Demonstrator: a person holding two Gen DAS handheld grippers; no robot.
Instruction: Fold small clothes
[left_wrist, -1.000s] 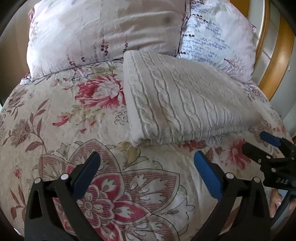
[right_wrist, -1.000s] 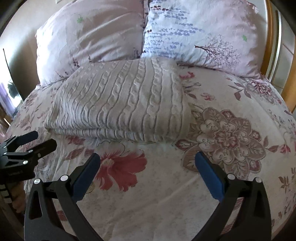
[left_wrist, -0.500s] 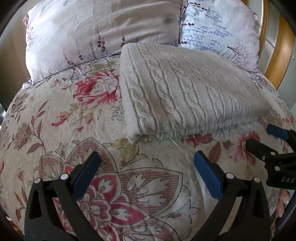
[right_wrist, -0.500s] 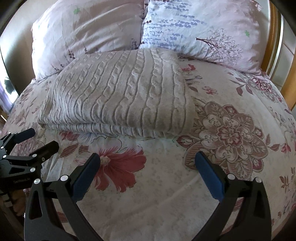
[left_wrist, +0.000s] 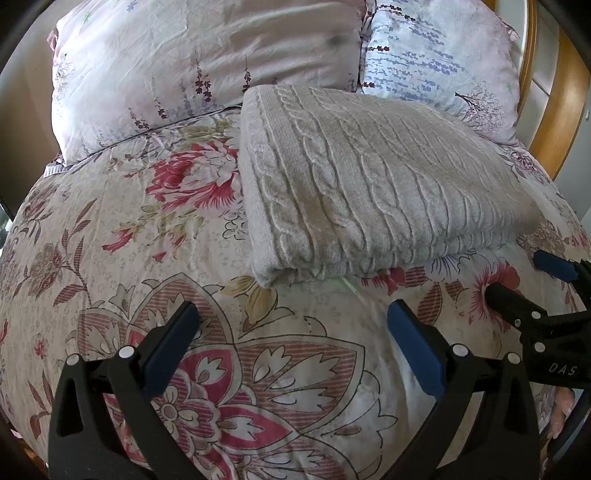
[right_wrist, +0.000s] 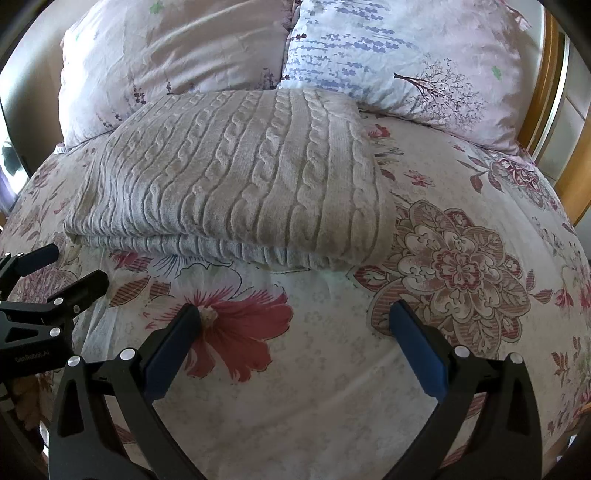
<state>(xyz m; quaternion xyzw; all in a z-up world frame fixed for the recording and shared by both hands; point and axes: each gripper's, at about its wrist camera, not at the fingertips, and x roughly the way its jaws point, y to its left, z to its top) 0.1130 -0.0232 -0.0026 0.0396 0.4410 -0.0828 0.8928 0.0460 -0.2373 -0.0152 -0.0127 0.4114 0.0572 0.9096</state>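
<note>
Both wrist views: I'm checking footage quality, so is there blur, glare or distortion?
Left wrist: strong fisheye bulge, dark corners, pink pillow slightly smeared, knit sweater sharp. Right wrist: same bulge, soft daylight, no harsh glare, sweater cables crisp.

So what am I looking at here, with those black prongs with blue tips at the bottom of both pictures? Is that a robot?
No robot: a person holds a two-fingered claw in each hand, and each claw carries a wide-angle camera looking forward along its fingers. One picture comes from the left claw, the other from the right claw; each also glimpses the other claw at its edge. Both are open and hold nothing. Ahead, on a flowered bedspread, lies a folded grey cable-knit garment, with two pillows behind it against a wooden headboard.
</note>
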